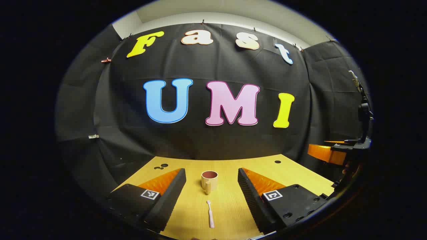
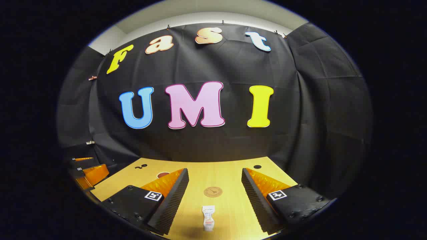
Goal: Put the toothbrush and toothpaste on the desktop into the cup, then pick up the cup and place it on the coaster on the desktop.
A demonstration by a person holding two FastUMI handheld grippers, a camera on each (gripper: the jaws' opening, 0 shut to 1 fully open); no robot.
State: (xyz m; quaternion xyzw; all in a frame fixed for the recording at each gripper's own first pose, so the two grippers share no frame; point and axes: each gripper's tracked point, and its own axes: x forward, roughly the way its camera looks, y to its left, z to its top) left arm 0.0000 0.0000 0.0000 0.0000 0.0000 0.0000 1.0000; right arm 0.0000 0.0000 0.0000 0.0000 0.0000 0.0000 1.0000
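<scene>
Nearest to my left claw (image 1: 212, 186) lies the toothbrush (image 1: 210, 214), flat on the wooden desktop (image 1: 233, 166), its head pointing away toward the cup (image 1: 209, 180). That cup stands upright just beyond the brush, handle turned toward me, apart from everything. My left fingers are spread wide, one on either side of brush and cup, holding nothing.

Between the fingers of my right claw (image 2: 215, 190), also spread and empty, the toothpaste (image 2: 208, 217) lies near, cap end toward me. Farther off on the same line sits the round coaster (image 2: 212, 191), bare. At the far left of the right gripper view I see the orange fingers of my other claw.

Nothing is yet in the cup, so I judge the task at its start. The brush is thin and lies flat, so I reckon my fingers may scrape the wood and slide off it, or pinch it crooked so it misses the rim. The cup looks light; a nudge from the brush or the tube could tip it. The tube is soft and may buckle if squeezed hard.
</scene>
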